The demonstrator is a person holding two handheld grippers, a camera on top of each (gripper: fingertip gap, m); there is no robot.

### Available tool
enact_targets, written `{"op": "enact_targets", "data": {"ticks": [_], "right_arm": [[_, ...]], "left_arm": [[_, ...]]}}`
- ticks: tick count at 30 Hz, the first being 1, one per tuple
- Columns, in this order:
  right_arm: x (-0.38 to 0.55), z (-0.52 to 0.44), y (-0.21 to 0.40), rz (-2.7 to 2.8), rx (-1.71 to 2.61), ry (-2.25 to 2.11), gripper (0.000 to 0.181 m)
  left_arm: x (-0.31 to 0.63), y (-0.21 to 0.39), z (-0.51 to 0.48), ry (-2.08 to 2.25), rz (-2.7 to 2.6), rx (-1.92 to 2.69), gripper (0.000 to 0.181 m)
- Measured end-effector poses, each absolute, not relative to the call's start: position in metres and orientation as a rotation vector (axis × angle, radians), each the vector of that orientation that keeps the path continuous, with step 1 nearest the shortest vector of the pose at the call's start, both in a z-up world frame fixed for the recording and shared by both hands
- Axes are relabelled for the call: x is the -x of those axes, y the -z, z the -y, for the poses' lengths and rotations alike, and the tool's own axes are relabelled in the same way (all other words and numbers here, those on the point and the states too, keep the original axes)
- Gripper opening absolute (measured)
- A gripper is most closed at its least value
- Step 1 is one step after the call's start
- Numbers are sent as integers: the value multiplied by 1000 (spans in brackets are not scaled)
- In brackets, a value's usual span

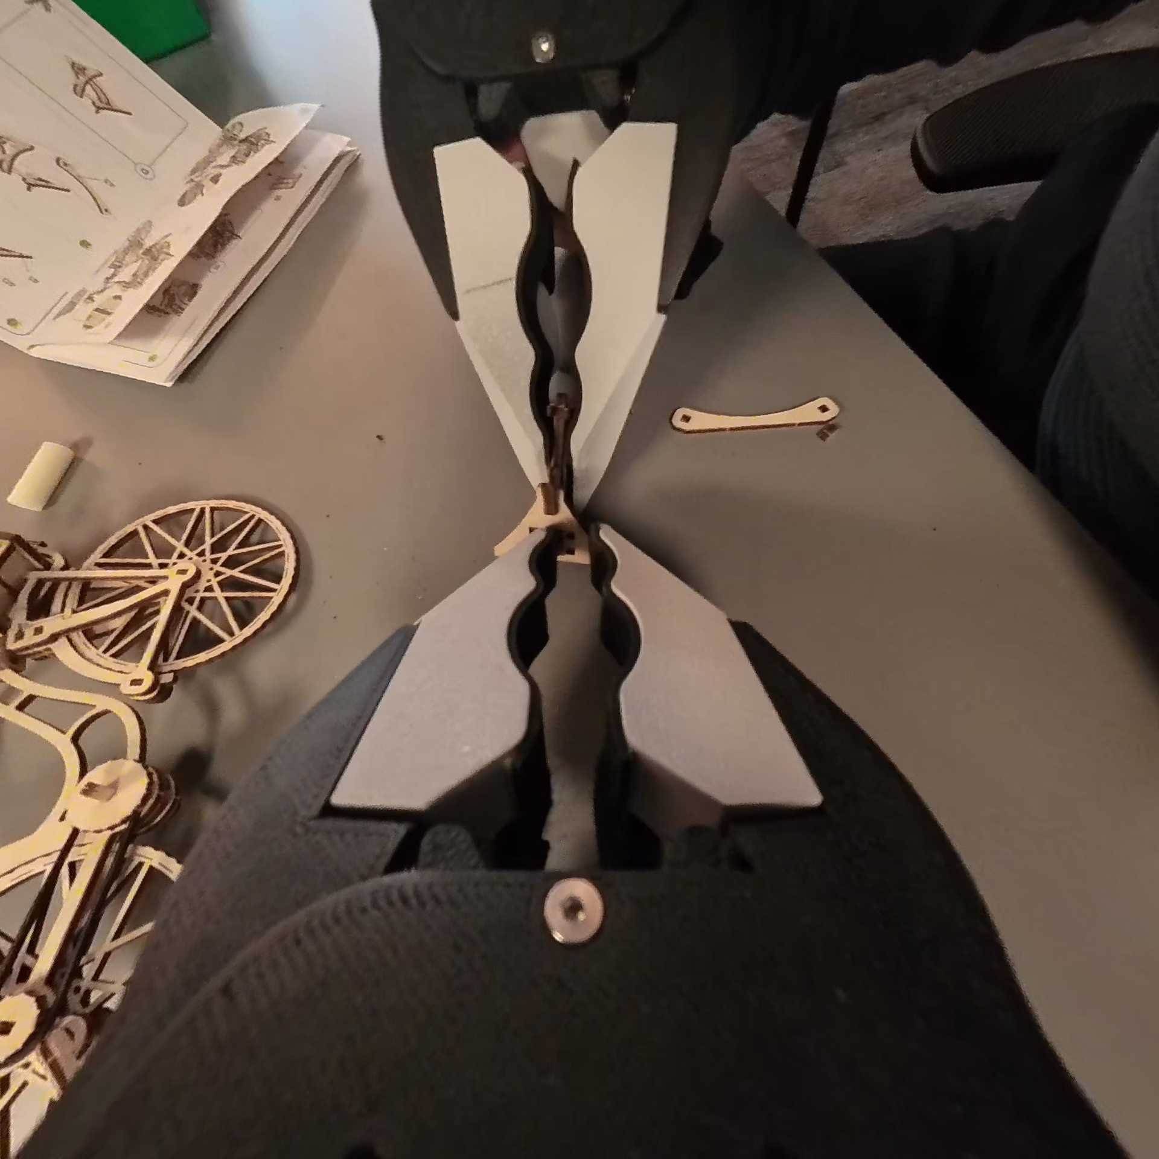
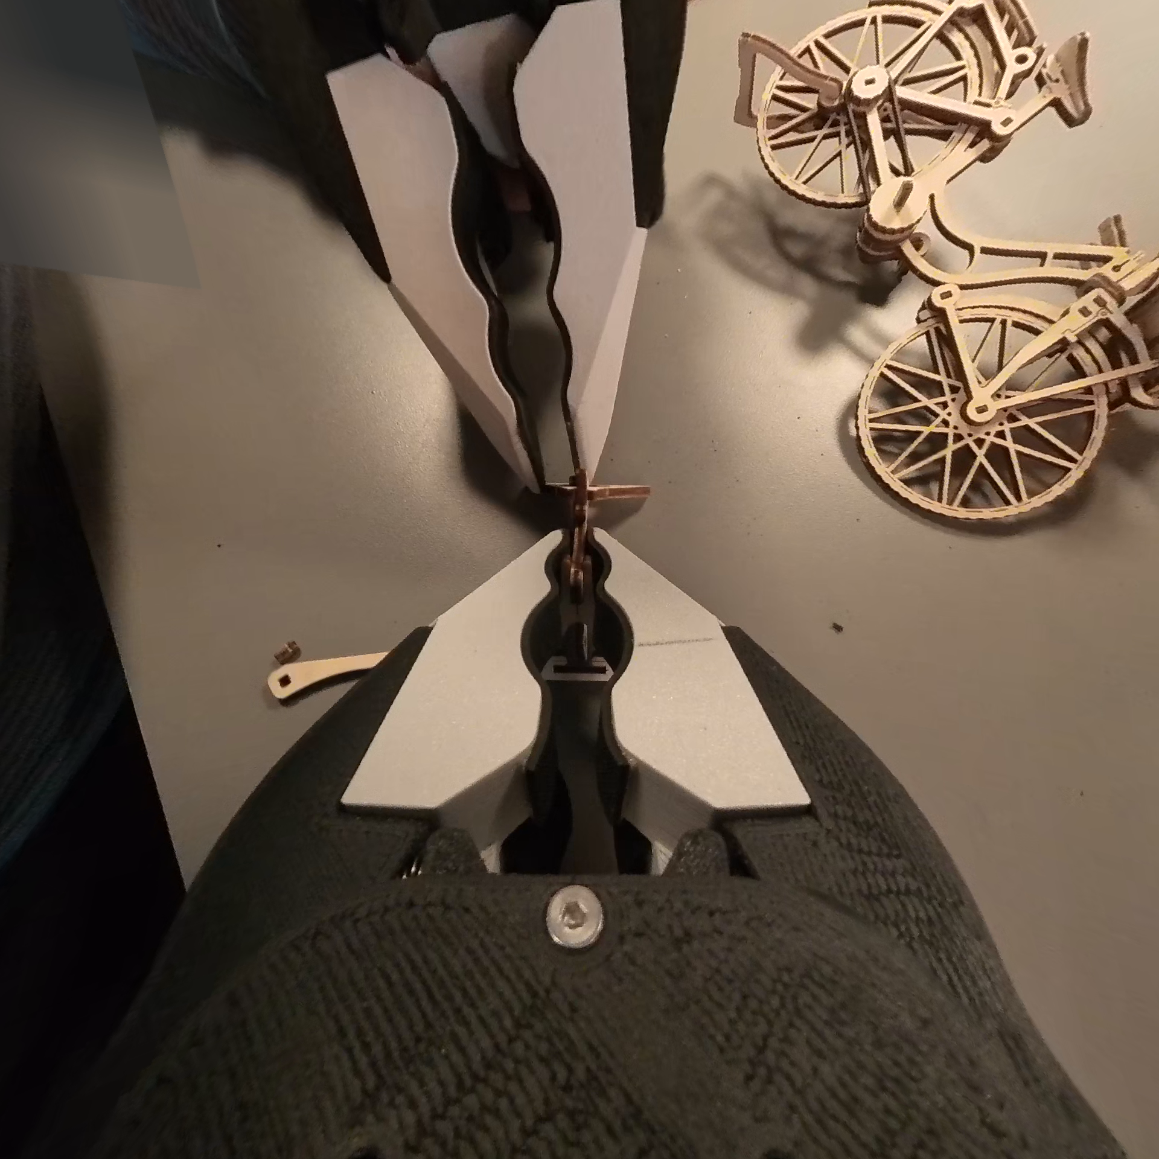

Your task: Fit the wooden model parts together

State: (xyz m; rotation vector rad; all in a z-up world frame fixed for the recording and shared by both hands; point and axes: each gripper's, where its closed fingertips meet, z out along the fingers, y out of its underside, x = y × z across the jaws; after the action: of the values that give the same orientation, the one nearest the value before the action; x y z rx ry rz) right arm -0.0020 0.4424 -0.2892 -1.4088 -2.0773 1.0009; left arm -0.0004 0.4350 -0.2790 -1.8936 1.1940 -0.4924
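My two grippers meet tip to tip above the grey table (image 1: pixel 815 627). My left gripper (image 1: pixel 569 540) is shut on a small pale wooden part (image 1: pixel 544 525) with a flat tab sticking out sideways; the part also shows in the right wrist view (image 2: pixel 618 491). My right gripper (image 2: pixel 578 538) is shut on a thin dark-edged wooden strip (image 2: pixel 576 567), held edge-on. The strip's tip touches the pale part. In the left wrist view the right gripper (image 1: pixel 560 495) comes in from the top. In the right wrist view the left gripper (image 2: pixel 558 483) comes in from the top.
A partly built wooden bicycle (image 1: pixel 157 614) lies to the left, also in the right wrist view (image 2: pixel 941 251). A curved wooden link (image 1: pixel 752 419) and a tiny dark bit (image 1: pixel 828 431) lie near the table edge. An instruction booklet (image 1: pixel 125 219) and a white cylinder (image 1: pixel 41 476) lie far left. Left and right tips are no more than a few centimetres apart.
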Motion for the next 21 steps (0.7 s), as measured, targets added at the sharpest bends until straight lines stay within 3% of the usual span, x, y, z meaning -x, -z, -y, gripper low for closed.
{"op": "enact_targets", "data": {"ticks": [3,21], "right_arm": [[2,-442,289,2074,1412,-1000,2],[2,-443,289,2067,1421,-999,2]], "left_arm": [[1,280,-431,530,-1216,1897,21],[1,286,-432,413,-1257,1885,18]]}}
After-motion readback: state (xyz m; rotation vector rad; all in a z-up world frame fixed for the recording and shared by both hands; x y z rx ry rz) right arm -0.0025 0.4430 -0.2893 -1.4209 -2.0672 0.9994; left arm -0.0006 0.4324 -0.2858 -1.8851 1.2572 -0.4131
